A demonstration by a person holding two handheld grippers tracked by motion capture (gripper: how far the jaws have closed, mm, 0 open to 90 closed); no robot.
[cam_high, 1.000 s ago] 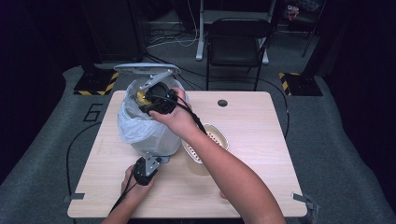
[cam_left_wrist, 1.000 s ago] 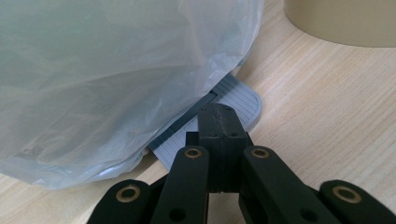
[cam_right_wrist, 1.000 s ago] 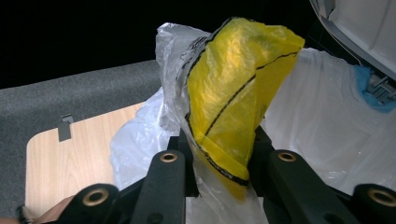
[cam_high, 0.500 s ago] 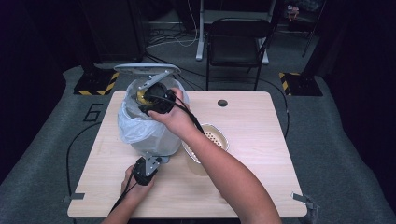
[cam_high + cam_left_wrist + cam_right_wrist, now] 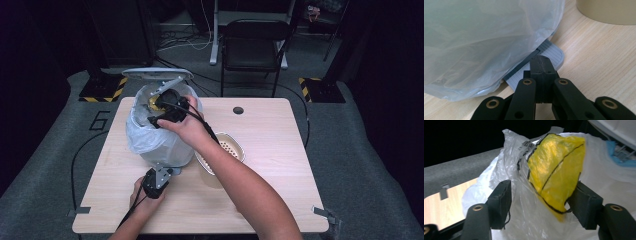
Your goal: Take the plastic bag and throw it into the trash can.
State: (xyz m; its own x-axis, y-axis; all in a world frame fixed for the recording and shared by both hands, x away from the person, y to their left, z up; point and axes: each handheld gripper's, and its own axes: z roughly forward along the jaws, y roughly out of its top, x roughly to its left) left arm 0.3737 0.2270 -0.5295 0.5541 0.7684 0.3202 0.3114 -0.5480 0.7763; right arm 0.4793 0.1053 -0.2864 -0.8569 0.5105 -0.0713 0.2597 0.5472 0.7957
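Your right tool (image 5: 161,114), jaws just opening, stands over the mouth of the lined bin (image 5: 165,145) with a crumpled yellow-and-clear plastic bag (image 5: 554,172) loose between its pads. Your right forearm reaches across the worktop (image 5: 270,150), hiding part of the beige perforated bowl (image 5: 227,147). Your left tool (image 5: 541,67), jaws closed on nothing, rests on the bin's grey foot pedal (image 5: 552,53). The bin's contents cannot be made out through the liner.
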